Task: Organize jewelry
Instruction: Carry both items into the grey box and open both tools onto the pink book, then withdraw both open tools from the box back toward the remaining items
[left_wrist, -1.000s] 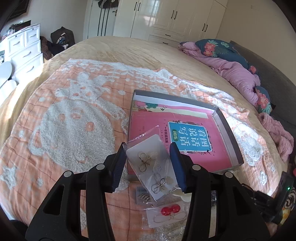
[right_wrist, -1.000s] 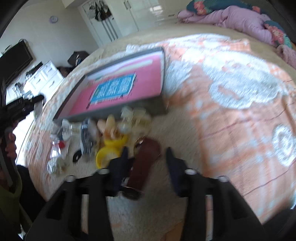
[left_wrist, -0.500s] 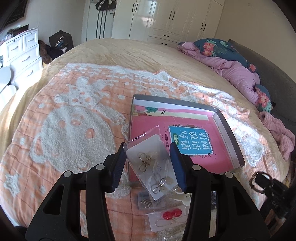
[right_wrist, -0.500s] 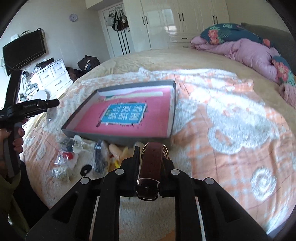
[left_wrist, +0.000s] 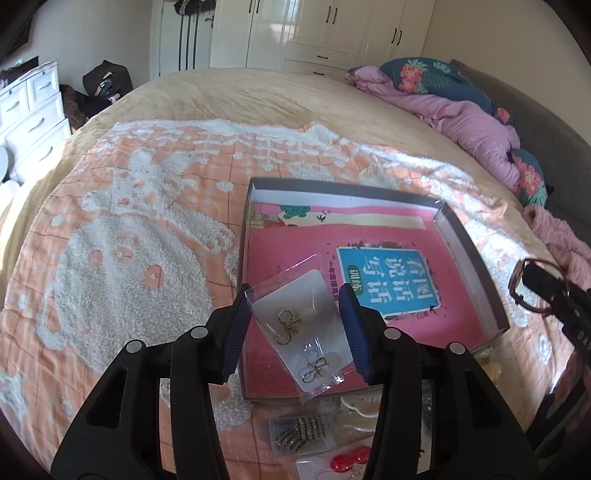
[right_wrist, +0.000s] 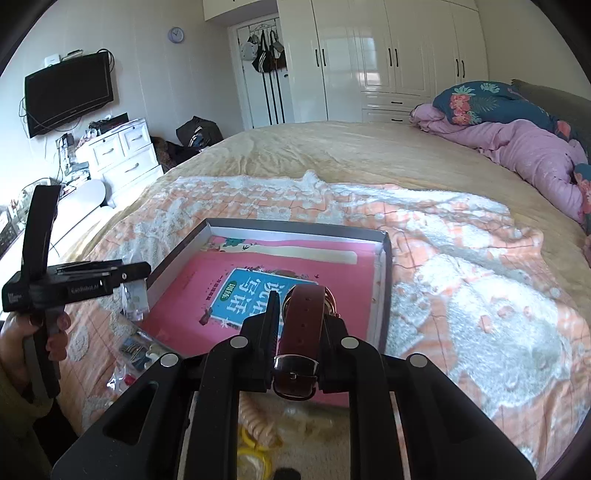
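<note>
Left claw (left_wrist: 293, 328) pinches an earring packet (left_wrist: 303, 328); right claw (right_wrist: 300, 325) pinches a brown watch (right_wrist: 301, 332) above the open box (right_wrist: 384, 280).

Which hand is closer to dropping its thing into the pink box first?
Probably the right. Its tongs grip the brown watch and seem to hang over the gray box. The left tongs hold the earring packet at the box's near edge, so either is close.

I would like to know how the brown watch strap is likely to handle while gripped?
The brown watch strap probably flexes; it curves over beyond the right tool. Its metal buckle end likely hangs heavy. The smooth leather might slip.
</note>
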